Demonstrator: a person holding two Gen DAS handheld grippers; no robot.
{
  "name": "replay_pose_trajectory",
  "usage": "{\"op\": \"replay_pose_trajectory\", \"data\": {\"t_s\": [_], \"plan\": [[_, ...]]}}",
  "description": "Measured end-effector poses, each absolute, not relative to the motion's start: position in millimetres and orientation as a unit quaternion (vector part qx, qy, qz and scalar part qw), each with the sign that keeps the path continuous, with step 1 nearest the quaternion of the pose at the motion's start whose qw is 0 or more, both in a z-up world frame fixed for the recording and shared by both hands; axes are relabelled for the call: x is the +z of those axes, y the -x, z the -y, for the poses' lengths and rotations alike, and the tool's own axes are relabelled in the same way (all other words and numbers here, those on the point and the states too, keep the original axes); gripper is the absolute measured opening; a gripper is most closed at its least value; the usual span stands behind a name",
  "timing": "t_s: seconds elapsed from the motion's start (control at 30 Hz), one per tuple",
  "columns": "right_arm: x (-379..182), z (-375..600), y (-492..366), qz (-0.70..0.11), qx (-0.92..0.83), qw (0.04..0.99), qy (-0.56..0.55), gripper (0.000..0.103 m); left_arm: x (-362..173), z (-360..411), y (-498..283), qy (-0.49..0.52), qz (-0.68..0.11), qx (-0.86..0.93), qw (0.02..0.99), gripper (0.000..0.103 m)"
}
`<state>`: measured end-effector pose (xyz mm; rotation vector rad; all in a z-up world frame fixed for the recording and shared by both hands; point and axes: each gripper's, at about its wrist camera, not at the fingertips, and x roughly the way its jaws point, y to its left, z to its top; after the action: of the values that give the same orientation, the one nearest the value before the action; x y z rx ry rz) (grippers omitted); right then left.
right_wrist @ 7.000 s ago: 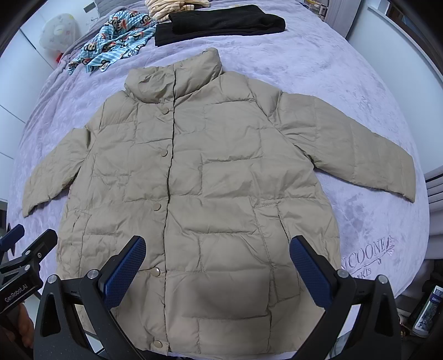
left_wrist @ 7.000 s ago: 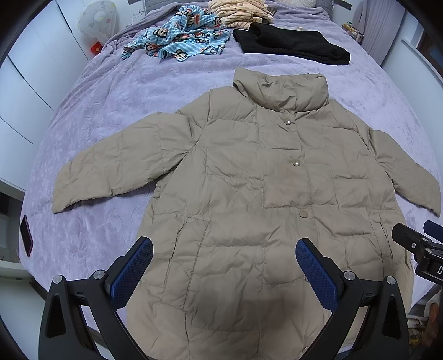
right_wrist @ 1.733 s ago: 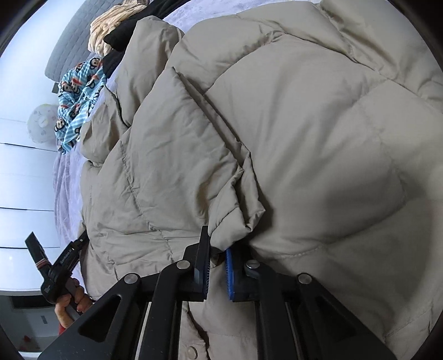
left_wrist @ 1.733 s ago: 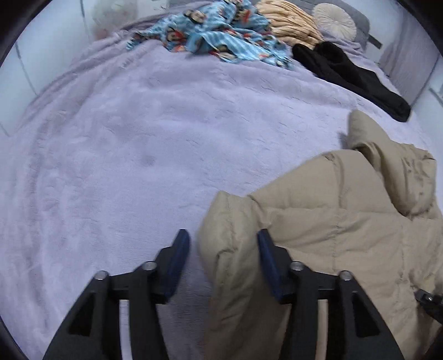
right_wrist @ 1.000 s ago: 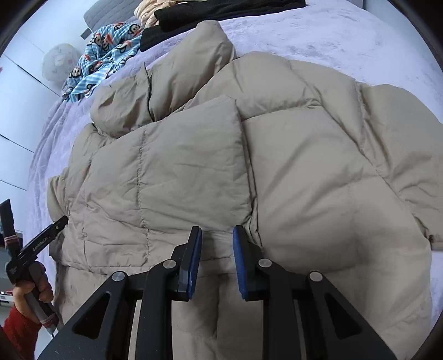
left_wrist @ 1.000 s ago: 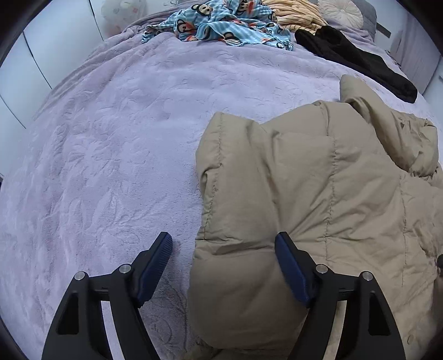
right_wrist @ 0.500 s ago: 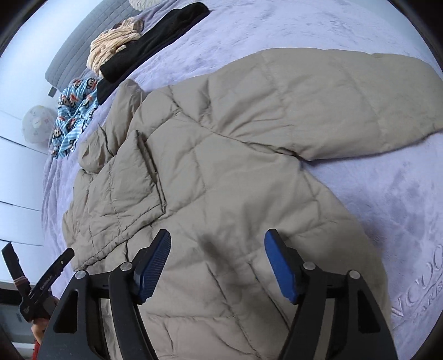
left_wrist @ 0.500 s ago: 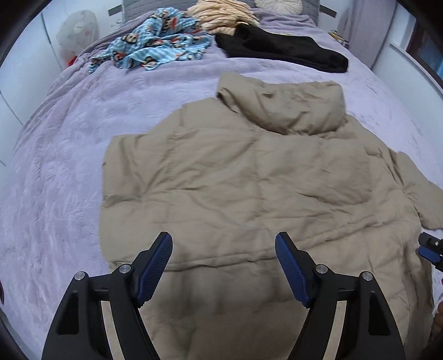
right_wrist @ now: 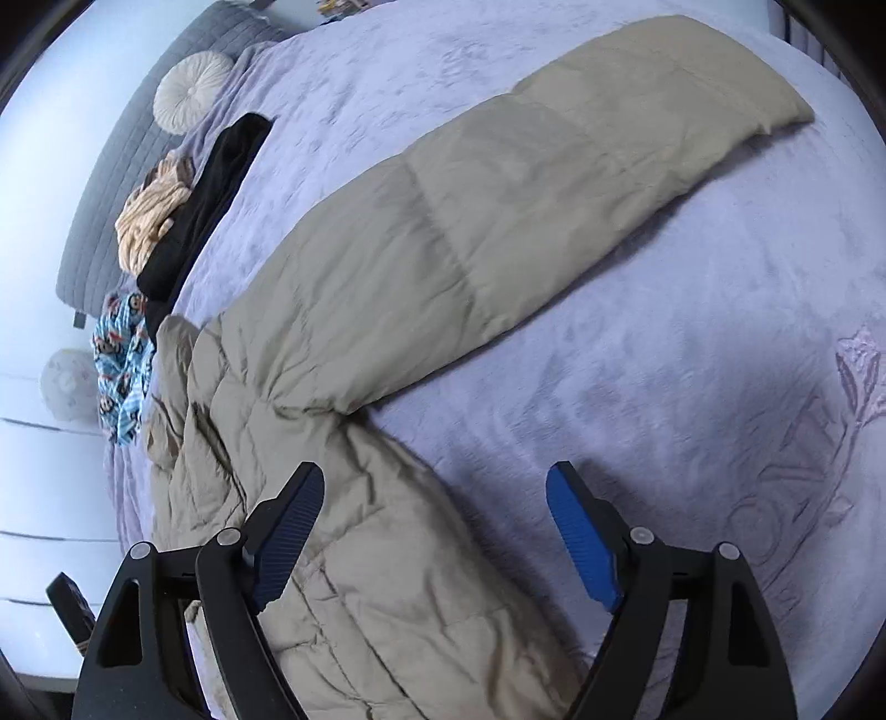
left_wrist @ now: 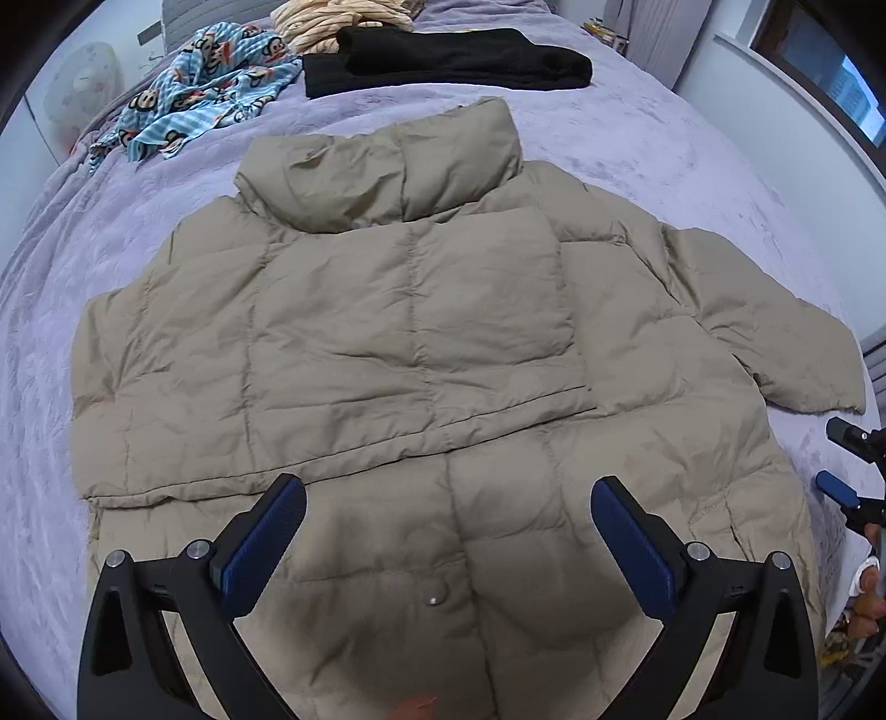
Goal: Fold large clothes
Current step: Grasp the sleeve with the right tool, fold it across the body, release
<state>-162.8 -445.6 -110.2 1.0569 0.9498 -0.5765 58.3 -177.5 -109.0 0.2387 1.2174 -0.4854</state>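
Note:
A beige puffer jacket (left_wrist: 421, 332) lies flat on the lilac bedspread (left_wrist: 637, 127), collar away from me. One sleeve is folded across its chest; the other sleeve (right_wrist: 498, 210) stretches out straight over the blanket. My left gripper (left_wrist: 448, 531) hovers above the jacket's lower front near a snap button, its jaws opening wide with nothing gripped. My right gripper (right_wrist: 437, 526) hangs over the jacket's side edge below the outstretched sleeve, its jaws opening too, with no cloth pinched between the blue pads.
At the head of the bed lie a folded black garment (left_wrist: 443, 55), a blue cartoon-print cloth (left_wrist: 199, 88) and a cream striped garment (left_wrist: 343, 16). A round cushion (right_wrist: 191, 88) leans on the grey headboard (right_wrist: 111, 183). The other gripper's tip (left_wrist: 853, 459) shows at the right edge.
Both grippers let go of the folded sleeve and opened wide. The left pulled back toward the hem; the right swung over to the outstretched sleeve's side.

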Motion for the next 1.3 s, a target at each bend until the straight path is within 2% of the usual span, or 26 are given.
{"op": "replay_pose_trajectory", "data": {"t_s": [0.07,0.1,0.13,0.73,0.77,0.83,0.87,0.9,0.93,1.07,1.3], "plan": [[-114.6,466.0,176.3,-0.41,-0.274,0.713,-0.499,0.088,-109.9,189.4,-55.7,-0.12,-0.561,-0.218,0.79,0.103],[-117.1,476.7,183.1,-0.395,-0.278,0.711,-0.512,0.101,-111.1,194.5,-54.7,-0.127,-0.56,-0.214,0.79,0.103],[-119.4,485.3,187.3,-0.383,-0.277,0.71,-0.523,0.103,-112.7,199.3,-54.2,-0.134,-0.56,-0.213,0.789,0.103],[-162.6,617.2,211.6,-0.196,-0.272,0.648,-0.684,0.103,-135.5,240.1,-42.9,-0.14,-0.582,-0.24,0.764,0.103],[-164.3,621.0,210.6,-0.186,-0.27,0.641,-0.694,0.101,-134.3,239.1,-42.7,-0.137,-0.581,-0.24,0.765,0.103],[-167.1,628.2,208.4,-0.166,-0.26,0.628,-0.714,0.075,-131.4,235.9,-43.5,-0.128,-0.58,-0.239,0.768,0.103],[-170.4,630.5,206.1,-0.161,-0.248,0.619,-0.727,0.034,-129.8,234.1,-44.6,-0.124,-0.579,-0.238,0.77,0.103],[-175.1,632.3,204.0,-0.155,-0.233,0.607,-0.744,0.014,-127.8,231.0,-46.2,-0.119,-0.578,-0.237,0.772,0.103],[-176.4,632.6,204.1,-0.143,-0.225,0.602,-0.752,0.006,-125.4,228.4,-48.2,-0.117,-0.575,-0.235,0.775,0.103],[-133.9,625.4,179.4,-0.163,-0.232,0.658,-0.698,0.006,-109.3,205.3,-62.8,-0.114,-0.55,-0.217,0.798,0.103],[-15.7,553.4,68.0,-0.26,-0.154,0.816,-0.492,0.006,-89.8,144.3,-93.9,-0.098,-0.517,-0.167,0.834,0.103]]}}
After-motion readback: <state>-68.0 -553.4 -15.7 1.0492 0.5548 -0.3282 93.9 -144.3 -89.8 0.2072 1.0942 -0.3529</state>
